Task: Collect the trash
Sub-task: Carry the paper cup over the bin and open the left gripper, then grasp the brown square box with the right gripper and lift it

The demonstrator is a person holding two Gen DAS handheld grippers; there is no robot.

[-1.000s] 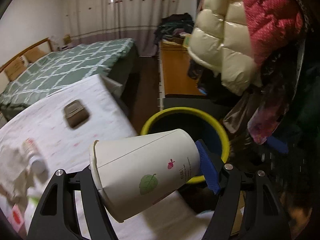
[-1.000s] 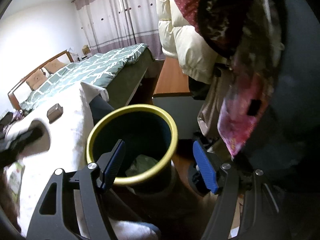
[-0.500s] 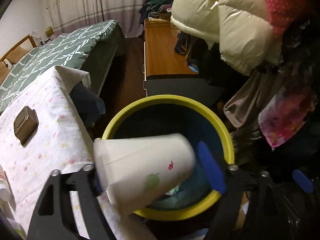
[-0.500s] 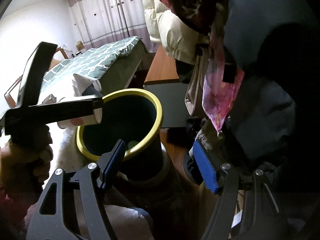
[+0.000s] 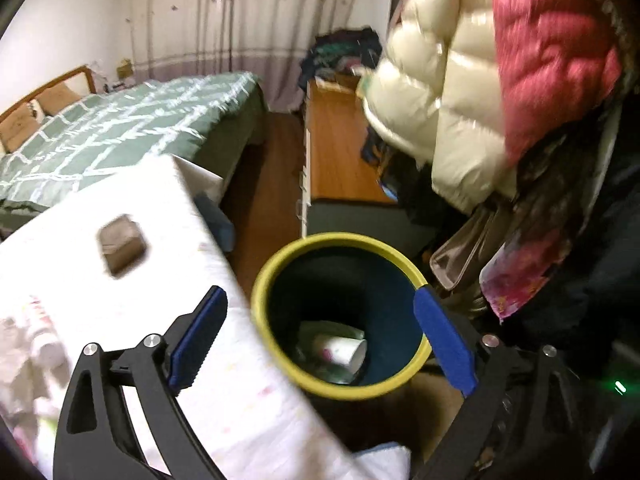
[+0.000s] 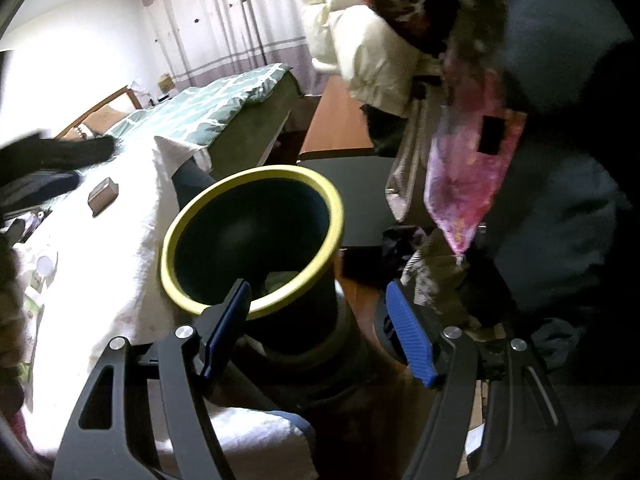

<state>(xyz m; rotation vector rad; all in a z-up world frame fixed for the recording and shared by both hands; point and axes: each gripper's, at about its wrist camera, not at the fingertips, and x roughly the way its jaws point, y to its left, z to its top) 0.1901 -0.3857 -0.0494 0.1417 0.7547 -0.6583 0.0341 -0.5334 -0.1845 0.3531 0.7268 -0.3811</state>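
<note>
White paper cup (image 5: 340,350) with a pink mark — no readable writing — lies inside the yellow-rimmed dark bin (image 5: 280,264) beside the bench edge (image 5: 224,256); left hand-held gripper (image 5: 320,340) and right hand-held gripper (image 6: 320,332) gape wide, empty.

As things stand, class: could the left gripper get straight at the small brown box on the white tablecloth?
Probably yes. The left gripper is open and holds nothing, since the paper cup lies in the yellow-rimmed bin. The brown box sits alone on the tablecloth, with nothing between.
</note>
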